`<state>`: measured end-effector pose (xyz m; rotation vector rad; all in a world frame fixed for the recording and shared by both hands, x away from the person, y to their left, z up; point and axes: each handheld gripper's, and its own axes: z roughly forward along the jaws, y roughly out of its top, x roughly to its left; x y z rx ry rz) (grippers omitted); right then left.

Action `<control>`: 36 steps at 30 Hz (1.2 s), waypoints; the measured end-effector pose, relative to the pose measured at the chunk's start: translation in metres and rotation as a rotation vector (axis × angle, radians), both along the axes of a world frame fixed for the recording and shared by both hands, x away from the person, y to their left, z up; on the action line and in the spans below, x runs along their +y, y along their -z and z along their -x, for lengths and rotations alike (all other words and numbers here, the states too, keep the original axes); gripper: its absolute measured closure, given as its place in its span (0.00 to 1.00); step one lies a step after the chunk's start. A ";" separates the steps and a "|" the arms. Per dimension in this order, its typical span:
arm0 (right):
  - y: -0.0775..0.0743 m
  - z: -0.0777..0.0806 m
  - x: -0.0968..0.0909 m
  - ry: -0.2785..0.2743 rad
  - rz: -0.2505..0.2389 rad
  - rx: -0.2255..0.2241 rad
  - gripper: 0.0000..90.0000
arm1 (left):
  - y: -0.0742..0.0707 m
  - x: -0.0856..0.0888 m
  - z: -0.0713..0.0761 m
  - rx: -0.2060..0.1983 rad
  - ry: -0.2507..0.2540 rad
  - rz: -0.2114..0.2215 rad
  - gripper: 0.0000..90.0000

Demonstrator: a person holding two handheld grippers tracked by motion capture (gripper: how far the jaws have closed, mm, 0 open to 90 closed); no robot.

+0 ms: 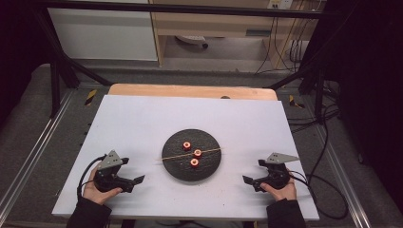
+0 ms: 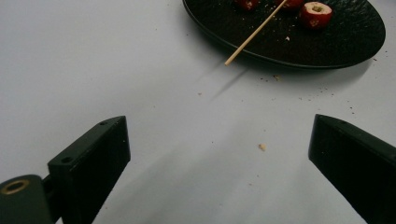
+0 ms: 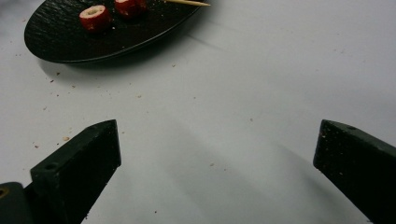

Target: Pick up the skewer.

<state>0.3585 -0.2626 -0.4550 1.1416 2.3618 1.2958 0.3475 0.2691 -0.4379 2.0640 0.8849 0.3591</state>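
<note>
A black round plate [image 1: 209, 166] lies at the middle of the white board. On it are three red cored fruit pieces [image 1: 194, 162], and a thin wooden skewer [image 1: 171, 157] lies across it, its left end sticking out past the rim. My left gripper [image 1: 134, 170] rests on the board left of the plate, open with nothing between its jaws. My right gripper [image 1: 254, 171] rests to the plate's right, also open with nothing in it. The left gripper [image 2: 218, 133] view shows the plate [image 2: 280, 44], the skewer [image 2: 254, 33] and a fruit piece [image 2: 316, 14] ahead. In the right gripper [image 3: 219, 135] view, the plate [image 3: 70, 37] is at upper left.
The white board [image 1: 142, 123] covers a wooden table whose far edge [image 1: 192, 91] shows behind it. Small crumbs [image 2: 262, 147] dot the board near the plate. Black frame bars [image 1: 62, 66] stand at both far corners, and cables [image 1: 323, 142] trail on the floor at right.
</note>
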 end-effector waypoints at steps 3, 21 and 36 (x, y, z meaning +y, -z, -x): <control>0.000 0.000 0.000 0.000 -0.004 -0.002 0.01 | -0.001 -0.002 0.000 0.004 0.002 -0.002 0.06; 0.000 0.000 0.000 -0.001 -0.002 -0.002 0.02 | -0.019 -0.033 -0.007 -0.003 0.049 -0.060 0.06; 0.000 0.000 0.001 0.000 -0.004 0.007 0.02 | -0.032 -0.073 -0.030 -0.011 0.096 -0.094 0.11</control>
